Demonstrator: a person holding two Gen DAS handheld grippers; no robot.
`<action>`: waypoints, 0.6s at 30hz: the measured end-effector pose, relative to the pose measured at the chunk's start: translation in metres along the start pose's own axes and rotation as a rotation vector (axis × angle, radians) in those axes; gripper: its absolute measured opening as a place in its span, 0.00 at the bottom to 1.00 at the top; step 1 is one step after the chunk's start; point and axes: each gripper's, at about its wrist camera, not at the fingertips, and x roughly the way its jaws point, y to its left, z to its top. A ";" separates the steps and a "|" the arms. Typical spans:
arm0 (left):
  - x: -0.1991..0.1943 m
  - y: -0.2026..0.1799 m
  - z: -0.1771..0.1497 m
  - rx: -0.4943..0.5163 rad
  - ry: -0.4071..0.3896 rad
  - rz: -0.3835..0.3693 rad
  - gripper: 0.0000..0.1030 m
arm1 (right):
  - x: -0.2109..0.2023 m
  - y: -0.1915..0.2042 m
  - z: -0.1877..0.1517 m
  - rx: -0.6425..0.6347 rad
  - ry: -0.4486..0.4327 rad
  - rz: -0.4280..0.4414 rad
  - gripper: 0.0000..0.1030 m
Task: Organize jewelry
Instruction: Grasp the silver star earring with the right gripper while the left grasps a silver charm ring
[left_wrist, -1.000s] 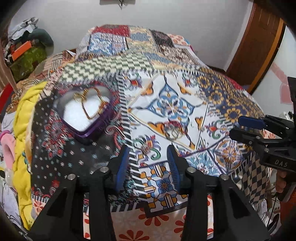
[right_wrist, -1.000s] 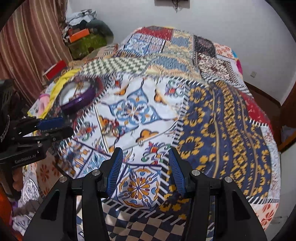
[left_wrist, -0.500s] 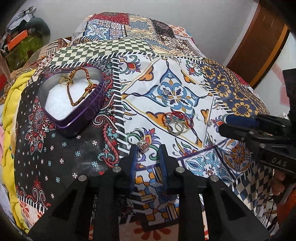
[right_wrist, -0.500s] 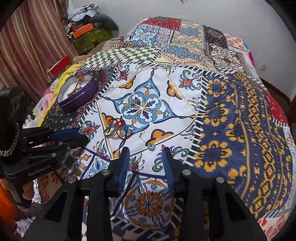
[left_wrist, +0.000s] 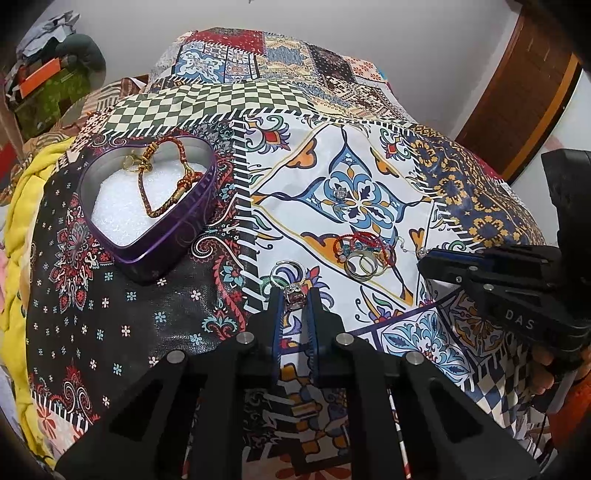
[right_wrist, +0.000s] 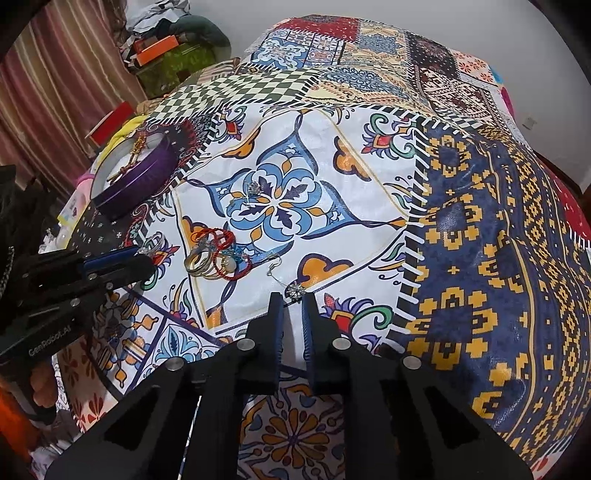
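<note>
My left gripper is shut on a silver ring, its stone pinched between the fingertips on the patchwork bedspread. To the upper left, a purple heart-shaped tin holds a braided red-gold bracelet. A pile of bangles and red bead bracelets lies between the two grippers. My right gripper has its jaws drawn close on a small silver pendant, whose thin chain trails to the upper left. Another small silver piece rests on the blue flower motif.
A yellow blanket runs along the bed's left edge. Boxes and clothes are piled by a striped curtain. A wooden door stands at the right. A hand holds the right gripper's handle.
Both grippers came down and forward to the bedspread while their jaws narrowed from wide open. The left closed on the ring, the right on the pendant.
</note>
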 end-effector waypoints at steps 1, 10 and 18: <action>-0.001 0.000 0.000 0.001 0.000 0.001 0.10 | 0.000 0.000 0.000 0.001 -0.001 -0.005 0.07; -0.011 0.002 -0.002 -0.007 -0.017 0.007 0.10 | -0.002 0.001 0.000 0.020 0.012 -0.017 0.07; -0.019 0.000 -0.001 0.008 -0.040 0.019 0.10 | 0.003 0.001 0.009 0.017 0.027 -0.038 0.07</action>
